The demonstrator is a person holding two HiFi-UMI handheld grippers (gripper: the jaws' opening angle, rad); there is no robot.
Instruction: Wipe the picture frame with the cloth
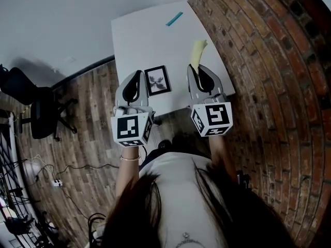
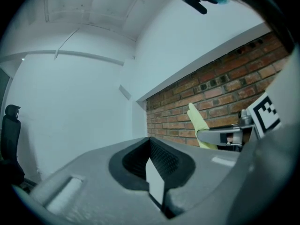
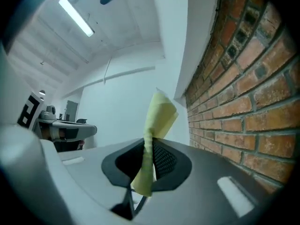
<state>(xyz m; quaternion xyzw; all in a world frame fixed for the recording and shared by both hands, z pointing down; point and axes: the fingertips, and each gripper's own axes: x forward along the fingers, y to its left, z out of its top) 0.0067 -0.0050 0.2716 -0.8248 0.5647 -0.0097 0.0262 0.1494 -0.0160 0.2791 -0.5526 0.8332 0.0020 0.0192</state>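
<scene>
The black picture frame (image 1: 158, 80) lies face up on the white table (image 1: 134, 40), close to the front edge. My left gripper (image 1: 135, 80) hangs just left of it, jaws shut; in the left gripper view the left gripper (image 2: 151, 144) shows only a thin pale sliver in its seam, which I cannot identify. My right gripper (image 1: 198, 72) is to the right of the frame, shut on the yellow cloth (image 1: 198, 52). The cloth (image 3: 153, 125) stands up out of the closed jaws of the right gripper (image 3: 149, 144). The left gripper view also shows the cloth (image 2: 198, 124).
A blue strip (image 1: 174, 18) lies near the table's far edge. A brick wall (image 1: 269, 87) runs along the right side. A black office chair (image 1: 39, 110) and cables (image 1: 57, 180) are on the wooden floor to the left.
</scene>
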